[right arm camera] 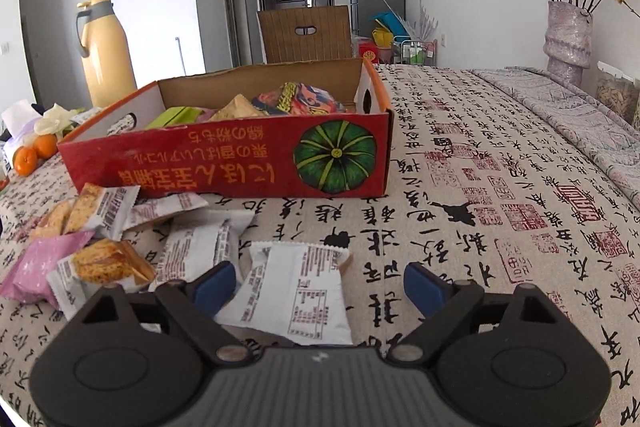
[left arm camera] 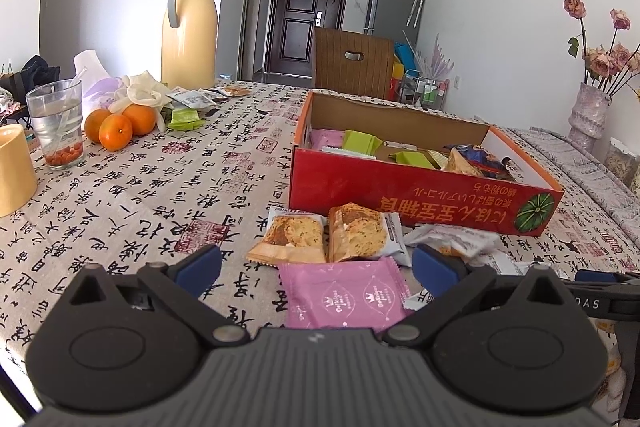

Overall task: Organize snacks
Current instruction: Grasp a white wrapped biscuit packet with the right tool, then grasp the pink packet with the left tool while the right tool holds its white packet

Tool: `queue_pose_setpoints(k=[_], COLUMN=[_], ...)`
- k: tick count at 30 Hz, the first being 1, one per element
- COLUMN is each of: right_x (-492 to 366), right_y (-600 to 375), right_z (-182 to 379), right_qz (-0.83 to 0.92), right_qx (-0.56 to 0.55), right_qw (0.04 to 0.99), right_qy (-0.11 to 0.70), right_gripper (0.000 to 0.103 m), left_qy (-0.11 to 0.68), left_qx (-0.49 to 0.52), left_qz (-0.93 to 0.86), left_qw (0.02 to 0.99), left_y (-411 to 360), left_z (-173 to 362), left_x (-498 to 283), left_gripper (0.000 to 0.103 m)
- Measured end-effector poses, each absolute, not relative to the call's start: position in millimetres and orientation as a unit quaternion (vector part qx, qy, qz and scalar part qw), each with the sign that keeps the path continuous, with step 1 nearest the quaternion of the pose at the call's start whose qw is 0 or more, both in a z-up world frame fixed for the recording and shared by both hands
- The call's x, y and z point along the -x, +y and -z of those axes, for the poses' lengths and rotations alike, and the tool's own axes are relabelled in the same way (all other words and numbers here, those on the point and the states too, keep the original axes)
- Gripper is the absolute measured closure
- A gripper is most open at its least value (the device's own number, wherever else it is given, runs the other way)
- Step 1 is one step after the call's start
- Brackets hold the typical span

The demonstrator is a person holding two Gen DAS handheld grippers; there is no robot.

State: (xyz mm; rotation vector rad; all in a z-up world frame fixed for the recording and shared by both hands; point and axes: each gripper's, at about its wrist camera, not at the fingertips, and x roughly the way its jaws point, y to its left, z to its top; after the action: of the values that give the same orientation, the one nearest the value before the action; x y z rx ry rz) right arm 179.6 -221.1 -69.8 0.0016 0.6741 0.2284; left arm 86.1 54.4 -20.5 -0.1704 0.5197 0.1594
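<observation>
Standing far left on the calligraphy-print cloth (left arm camera: 168, 195): ribbed clear plastic cup (left arm camera: 56, 123) w/ water and red berries, three smooth round oranges (left arm camera: 116, 129), tall cream thermos jug (left arm camera: 189, 27) w/ grey handle. Near centre, loose snack pile: two glossy crinkled cake packs (left arm camera: 324, 233) side by side, flat pink foil sachet (left arm camera: 346, 295) just nearer. Left gripper (left arm camera: 316, 269), blue rubbery pads, jaws released wide, nothing clamped; pink sachet lies between them. Red cardboard box (left arm camera: 400, 193), rectangular, green pumpkin print, raw brown inside, sits just beyond the pile, holding green, pink and orange packs. Right gripper (right arm camera: 320, 285) also released, jaws wide; white matte pillow-shaped pack (right arm camera: 296, 295) lies between pads, not pinched; can't tell if left pad touches. Far right: lumpy pinkish vase (right arm camera: 568, 35) w/ dried roses.
</observation>
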Motion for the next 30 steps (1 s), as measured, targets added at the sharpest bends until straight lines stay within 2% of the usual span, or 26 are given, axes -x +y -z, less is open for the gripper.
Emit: queue_pose_setpoints(k=[5, 8, 10, 16, 22, 30], right_x=[-180, -178, -177, -173, -165, -158], right_y=[-220, -220, -219, -219, -224, -231], right_z=[73, 72, 71, 70, 66, 60], right_qz=[-0.104, -0.103, -0.110, -0.114, -0.116, -0.119], right_qx=[0.012, 0.019, 0.022, 0.025, 0.011, 0.002], right_qw=[0.939, 0.941, 0.942, 0.943, 0.948, 0.954], right_qy=[0.327, 0.321, 0.317, 0.312, 0.295, 0.277], right_gripper=[0.020, 0.034, 0.047, 0.050, 0.057, 0.058], left_qy=[0.258, 0.260, 0.261, 0.259, 0.267, 0.303], left_qx=[0.085, 0.085, 0.086, 0.087, 0.087, 0.083], left_qz=[-0.078, -0.079, -0.080, -0.080, -0.084, -0.082], left_qw=[0.959, 0.959, 0.958, 0.959, 0.956, 0.946], left_y=[55, 56, 56, 57, 59, 57], left_z=[21, 22, 23, 23, 24, 34], left_x=[-87, -88, -88, -87, -89, -102], left_gripper=[0.000, 0.000, 0.000, 0.000, 0.000, 0.000])
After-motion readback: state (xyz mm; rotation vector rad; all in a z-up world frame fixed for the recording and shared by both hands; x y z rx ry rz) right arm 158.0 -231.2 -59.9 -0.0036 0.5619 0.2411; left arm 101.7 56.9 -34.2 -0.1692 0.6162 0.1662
